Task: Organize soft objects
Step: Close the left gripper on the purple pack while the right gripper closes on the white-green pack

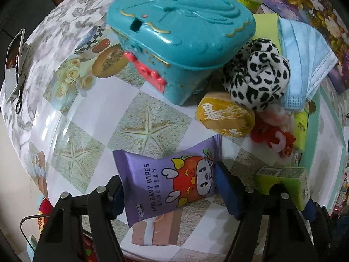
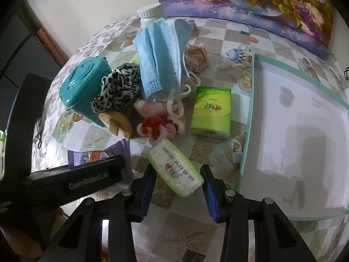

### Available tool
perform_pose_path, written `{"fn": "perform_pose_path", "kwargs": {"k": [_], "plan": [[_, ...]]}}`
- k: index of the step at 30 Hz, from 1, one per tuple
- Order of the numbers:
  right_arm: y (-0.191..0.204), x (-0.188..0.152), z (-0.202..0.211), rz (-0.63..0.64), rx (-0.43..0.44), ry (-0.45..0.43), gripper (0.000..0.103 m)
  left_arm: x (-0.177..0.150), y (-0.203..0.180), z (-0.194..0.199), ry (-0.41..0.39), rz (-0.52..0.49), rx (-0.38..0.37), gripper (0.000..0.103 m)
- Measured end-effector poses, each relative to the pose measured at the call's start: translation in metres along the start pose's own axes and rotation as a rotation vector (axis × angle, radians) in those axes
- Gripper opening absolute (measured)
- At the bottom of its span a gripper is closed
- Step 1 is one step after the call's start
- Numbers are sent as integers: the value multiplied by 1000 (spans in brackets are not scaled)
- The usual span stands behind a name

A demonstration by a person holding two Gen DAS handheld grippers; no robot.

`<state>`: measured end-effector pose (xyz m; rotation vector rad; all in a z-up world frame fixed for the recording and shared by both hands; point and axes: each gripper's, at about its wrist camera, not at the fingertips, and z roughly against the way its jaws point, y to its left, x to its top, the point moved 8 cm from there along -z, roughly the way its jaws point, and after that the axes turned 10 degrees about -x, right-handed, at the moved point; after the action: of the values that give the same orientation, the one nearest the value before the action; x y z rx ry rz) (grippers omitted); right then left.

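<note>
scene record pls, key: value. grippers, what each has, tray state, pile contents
left gripper: around the purple baby wipes pack, blue pads at its sides
right gripper: jaws around a green tissue pack; contact unclear
tray: white inside, teal rim, nothing in it
pile: blue face mask, leopard scrunchie, red-pink fluffy scrunchie
hard item: teal box
loose: second green tissue pack beside the tray

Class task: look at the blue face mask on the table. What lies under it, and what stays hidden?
The blue face mask is draped over the pile. The leopard-print scrunchie and pink fluffy item poke out beneath it. What else it covers cannot be seen.
</note>
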<state>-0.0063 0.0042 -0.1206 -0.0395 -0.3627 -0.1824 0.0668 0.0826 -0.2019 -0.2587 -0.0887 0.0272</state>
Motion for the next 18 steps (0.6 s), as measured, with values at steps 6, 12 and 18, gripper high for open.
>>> {"fn": "perform_pose_path", "kwargs": {"k": [6, 12, 18], "plan": [[0, 0, 0, 0, 2, 0, 45, -2, 10, 9, -3, 23, -41, 67], [1, 1, 1, 10, 4, -8, 43, -2, 17, 19, -10, 37, -67, 61], [3, 0, 3, 20, 2, -9, 42, -4, 21, 36, -20, 47, -96, 60]]}}
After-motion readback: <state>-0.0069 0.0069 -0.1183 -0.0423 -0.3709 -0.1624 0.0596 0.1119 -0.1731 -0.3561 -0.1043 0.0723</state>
